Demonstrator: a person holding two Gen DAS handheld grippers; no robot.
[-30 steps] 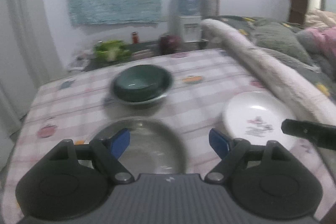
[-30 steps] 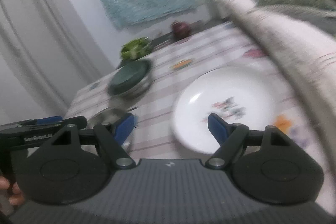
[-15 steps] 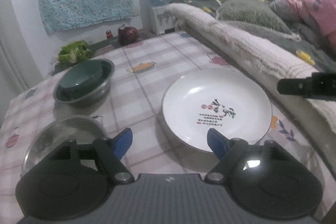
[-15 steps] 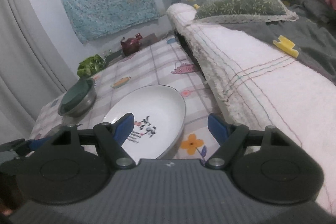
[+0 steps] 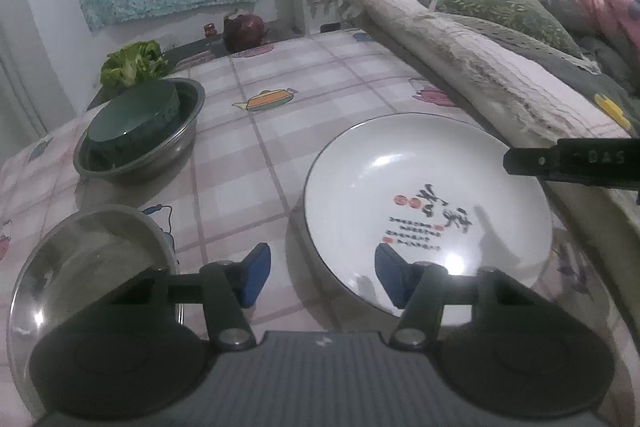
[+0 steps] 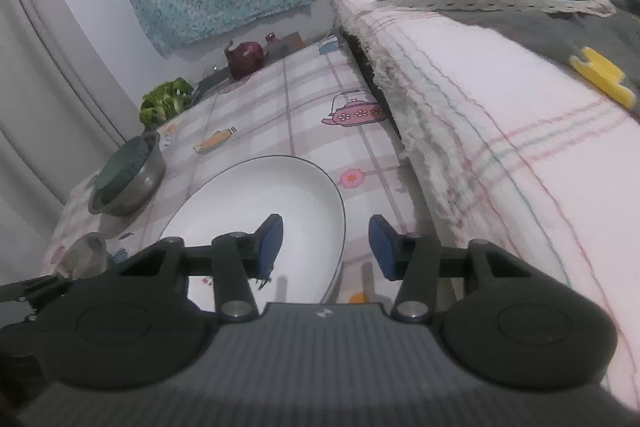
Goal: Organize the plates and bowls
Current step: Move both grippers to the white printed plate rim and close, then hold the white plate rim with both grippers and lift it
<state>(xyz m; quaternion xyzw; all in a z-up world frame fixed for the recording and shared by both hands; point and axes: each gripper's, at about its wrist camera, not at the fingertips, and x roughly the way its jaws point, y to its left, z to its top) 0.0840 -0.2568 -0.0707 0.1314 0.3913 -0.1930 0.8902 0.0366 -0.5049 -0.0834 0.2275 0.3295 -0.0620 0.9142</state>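
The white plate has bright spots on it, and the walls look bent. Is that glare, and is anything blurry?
Left wrist view: glare patches on the plate, one bright spot near its front rim; the steel bowl shines too; the fisheye lens bends the wall and table edges. Right wrist view: the plate looks evenly lit, the blanket is softly blurred, and the curtain curves.

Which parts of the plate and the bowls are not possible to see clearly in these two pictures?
- White plate, left wrist view: near rim hidden behind the left hand-held gripper.
- White plate, right wrist view: printed design mostly hidden behind the right hand-held gripper.
- Empty steel bowl, left wrist view: near half covered by the gripper body.
- Green bowl in the steel basin: its inside is not visible in either view.
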